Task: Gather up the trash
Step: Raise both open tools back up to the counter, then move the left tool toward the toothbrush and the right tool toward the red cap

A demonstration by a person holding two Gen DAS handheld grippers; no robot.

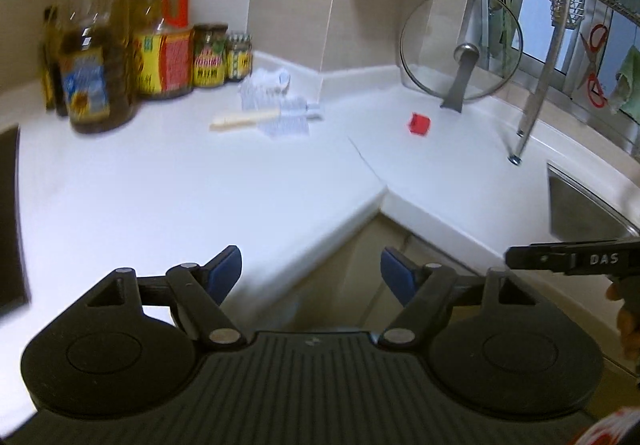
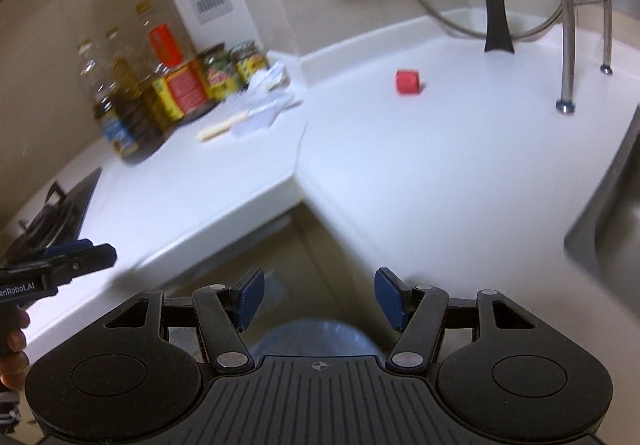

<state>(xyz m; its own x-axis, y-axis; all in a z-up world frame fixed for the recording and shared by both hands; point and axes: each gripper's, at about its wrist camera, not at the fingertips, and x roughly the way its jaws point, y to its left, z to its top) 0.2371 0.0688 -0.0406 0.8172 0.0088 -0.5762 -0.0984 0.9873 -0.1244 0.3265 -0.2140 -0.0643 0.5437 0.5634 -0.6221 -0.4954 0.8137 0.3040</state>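
Note:
On the white L-shaped counter lie crumpled paper scraps with a pale stick across them, near the jars. A small red piece of trash sits alone further right, also seen as the red piece in the right wrist view, where the paper scraps lie by the bottles. My left gripper hangs open over the counter's inner corner, nothing between its blue pads. My right gripper is open too, empty, above a blue-lined bin below the counter edge.
Oil bottles and jars stand at the back left. A glass pot lid leans on the back wall beside a metal rack's legs. A steel sink is at right, a stove at left. Scissors hang by the window.

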